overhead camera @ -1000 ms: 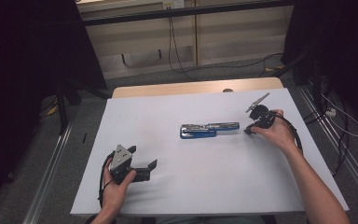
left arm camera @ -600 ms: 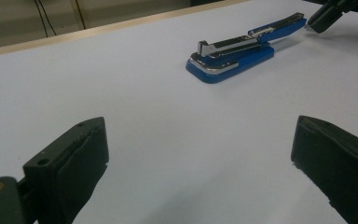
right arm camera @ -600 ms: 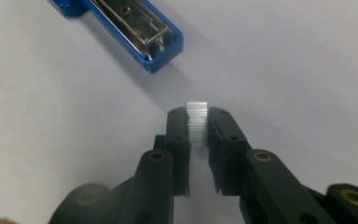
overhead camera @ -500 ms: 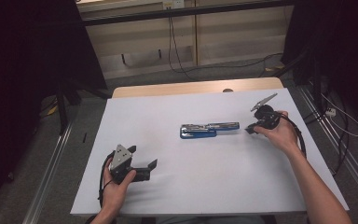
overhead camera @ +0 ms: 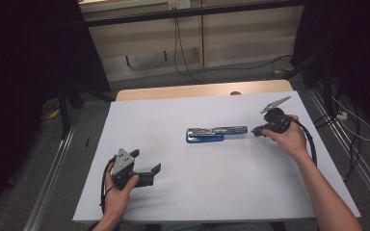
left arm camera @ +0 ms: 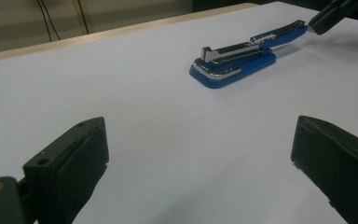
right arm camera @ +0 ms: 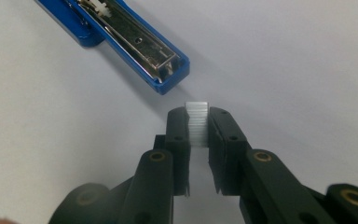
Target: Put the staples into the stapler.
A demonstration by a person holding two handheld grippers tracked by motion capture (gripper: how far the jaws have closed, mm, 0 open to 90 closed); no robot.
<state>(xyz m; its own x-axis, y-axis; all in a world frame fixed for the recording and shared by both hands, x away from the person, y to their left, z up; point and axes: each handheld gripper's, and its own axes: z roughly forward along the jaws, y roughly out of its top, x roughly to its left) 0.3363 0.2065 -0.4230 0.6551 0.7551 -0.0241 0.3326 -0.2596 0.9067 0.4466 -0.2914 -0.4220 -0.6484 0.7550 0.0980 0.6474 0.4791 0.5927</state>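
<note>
Right gripper view: right gripper (right arm camera: 199, 122), clamped on a staple strip (right arm camera: 198, 122) just short of the opened blue stapler's (right arm camera: 135, 46) magazine end, apparently to reload it, while the left gripper (overhead camera: 150, 172), jaws apart, waits well away.

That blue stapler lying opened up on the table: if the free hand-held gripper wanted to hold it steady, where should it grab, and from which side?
Probably the flat base of the stapler, across its narrow width. It lies flat on the table at the end nearer the open left hand-held gripper, which could slide in low from the person's left. The top arm is swung open towards the right hand-held gripper, shut on a staple strip, so leave that clear.
</note>
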